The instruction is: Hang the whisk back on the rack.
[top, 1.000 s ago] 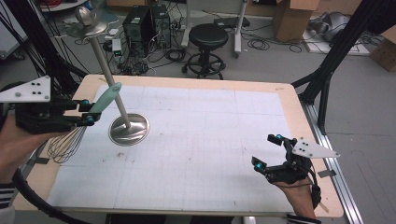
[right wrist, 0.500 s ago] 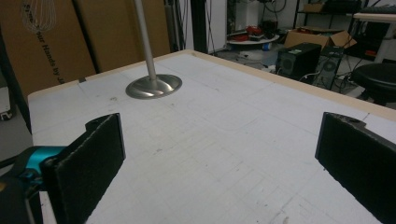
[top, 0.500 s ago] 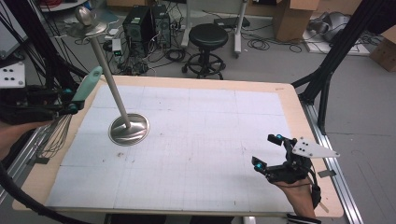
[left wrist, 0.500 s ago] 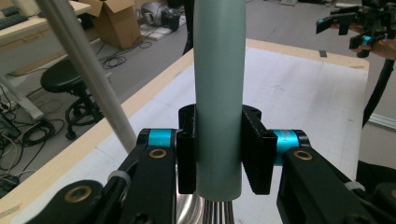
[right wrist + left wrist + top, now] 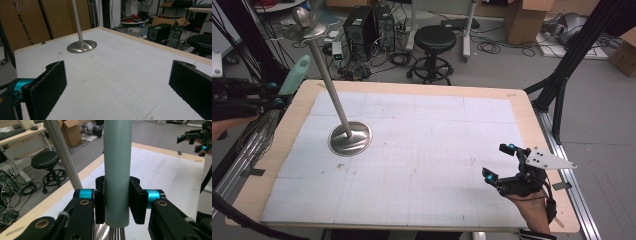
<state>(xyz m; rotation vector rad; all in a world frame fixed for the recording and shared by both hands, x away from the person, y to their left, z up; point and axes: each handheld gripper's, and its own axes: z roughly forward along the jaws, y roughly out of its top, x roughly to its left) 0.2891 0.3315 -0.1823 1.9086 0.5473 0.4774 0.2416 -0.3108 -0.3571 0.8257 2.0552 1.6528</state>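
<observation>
High view: left gripper point(image 5: 276, 98) off the table's left edge, clamped on the pale green handle of a whisk point(image 5: 294, 76), handle angled up and to the right, wire loops hanging down past the table point(image 5: 412, 86) edge. Metal stand point(image 5: 350, 138) on the white gridded mat point(image 5: 422, 155), round base toward the left half, thin pole leaning up and left to a small dish with a ball on top. Right gripper point(image 5: 502, 162) low over the mat's near right corner, jaws spread apart with nothing between, grey three-cornered plate on top, hand point(image 5: 532, 210) beneath. Black stool point(image 5: 435, 37) on the floor beyond the far edge, computer towers point(image 5: 367, 25) to its left. Left gripper view: both black jaws pressed flat against the whisk handle point(image 5: 117, 170), one on each side, handle upright between them, wires just visible below. Stand's pole point(image 5: 65, 157) just beside to the left; right gripper point(image 5: 197, 138) far off at top right, over the table. Right gripper view: jaws wide apart, empty, bare mat point(image 5: 117, 82) between. Stand's base point(image 5: 81, 46) well ahead on the mat, pole rising out of frame. Whisk wires point(image 5: 18, 5) at top left, in front of a cardboard box point(image 5: 27, 22).
</observation>
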